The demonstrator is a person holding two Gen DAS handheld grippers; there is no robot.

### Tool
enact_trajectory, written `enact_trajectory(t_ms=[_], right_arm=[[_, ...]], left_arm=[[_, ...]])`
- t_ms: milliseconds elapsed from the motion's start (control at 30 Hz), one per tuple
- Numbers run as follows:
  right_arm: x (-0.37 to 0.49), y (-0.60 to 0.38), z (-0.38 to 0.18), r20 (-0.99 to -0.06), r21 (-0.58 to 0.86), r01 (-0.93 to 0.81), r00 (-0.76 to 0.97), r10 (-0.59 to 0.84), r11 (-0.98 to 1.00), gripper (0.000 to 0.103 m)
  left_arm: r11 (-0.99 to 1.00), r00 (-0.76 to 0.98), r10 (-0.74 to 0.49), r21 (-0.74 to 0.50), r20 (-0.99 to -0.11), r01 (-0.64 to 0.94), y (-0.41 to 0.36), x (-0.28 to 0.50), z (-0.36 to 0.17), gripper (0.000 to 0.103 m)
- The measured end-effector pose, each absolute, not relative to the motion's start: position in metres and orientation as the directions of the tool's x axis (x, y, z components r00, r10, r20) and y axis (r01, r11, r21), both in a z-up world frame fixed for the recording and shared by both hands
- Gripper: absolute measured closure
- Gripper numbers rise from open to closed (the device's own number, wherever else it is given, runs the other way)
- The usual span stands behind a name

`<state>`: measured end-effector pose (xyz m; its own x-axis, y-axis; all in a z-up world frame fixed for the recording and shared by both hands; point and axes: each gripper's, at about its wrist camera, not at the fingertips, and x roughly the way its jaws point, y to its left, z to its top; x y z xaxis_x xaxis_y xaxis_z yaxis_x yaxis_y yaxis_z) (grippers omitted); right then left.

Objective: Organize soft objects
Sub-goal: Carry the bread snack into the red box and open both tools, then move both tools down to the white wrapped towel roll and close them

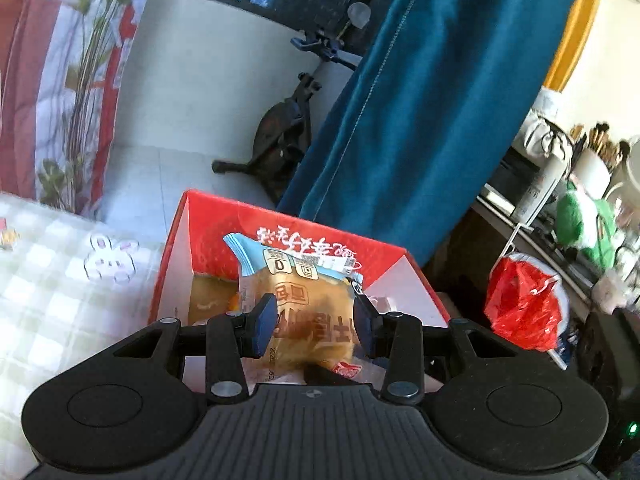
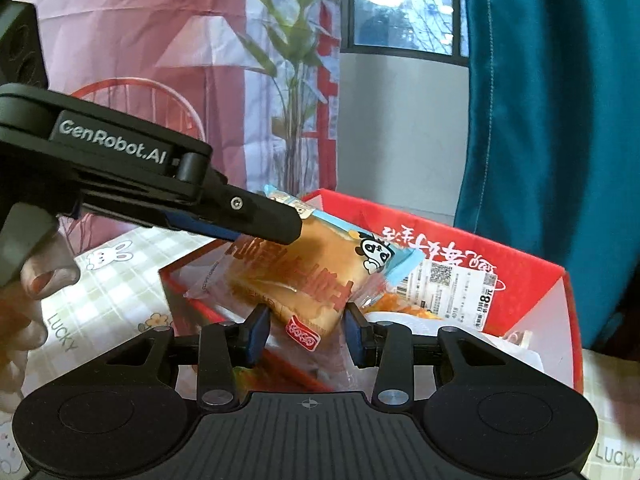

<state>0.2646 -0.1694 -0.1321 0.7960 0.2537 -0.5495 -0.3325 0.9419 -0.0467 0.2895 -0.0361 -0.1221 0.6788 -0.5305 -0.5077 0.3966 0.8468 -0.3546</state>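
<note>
A wrapped bread packet point(image 1: 308, 304), golden with a light-blue top edge, hangs over an open red cardboard box point(image 1: 280, 220). My left gripper point(image 1: 316, 320) is shut on the packet's middle, its blue pads pressing both sides. In the right wrist view the left gripper point(image 2: 288, 228) reaches in from the left and holds the packet point(image 2: 304, 272) tilted above the box point(image 2: 520, 272). My right gripper point(image 2: 307, 332) has the packet's lower end, with the red logo, between its pads, and both pads touch its sides. Other wrapped goods point(image 2: 420, 312) lie inside the box.
The box stands on a checked tablecloth point(image 2: 120, 292) with rabbit prints. A teal curtain point(image 1: 420, 120) hangs just behind it. A red plastic bag point(image 1: 520, 304) and a cluttered shelf point(image 1: 580, 184) lie to the right. A person's hand point(image 2: 36, 280) grips the left gripper's handle.
</note>
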Motion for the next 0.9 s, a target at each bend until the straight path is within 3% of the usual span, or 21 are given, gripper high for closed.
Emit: enact_trajectory(t_ms=[133, 267, 600, 900], right_arm=[[0.276, -0.168, -0.133, -0.553, -0.06, -0.294, 0.805, 0.214, 0.954, 0.067], [0.285, -0.171, -0.132, -0.545, -0.121, -0.175, 0.834, 0.082, 0.977, 0.064], [0.235, -0.197, -0.121, -0.492, -0.087, -0.219, 0.858, 0.149, 0.972, 0.069], [0.161, -0.21, -0.122, -0.458, -0.003, -0.221, 0.867, 0.195, 0.975, 0.07]], left_arm=[[0.866, 0.693, -0.499, -0.322, -0.521, 0.381, -0.036, 0.29, -0.12, 0.053], [0.882, 0.702, -0.471, -0.28, -0.534, 0.379, -0.028, 0.283, -0.118, 0.053], [0.883, 0.688, -0.454, -0.182, -0.566, 0.433, -0.029, 0.249, -0.121, 0.053], [0.871, 0.642, -0.46, -0.17, -0.613, 0.461, -0.03, 0.2, -0.146, 0.053]])
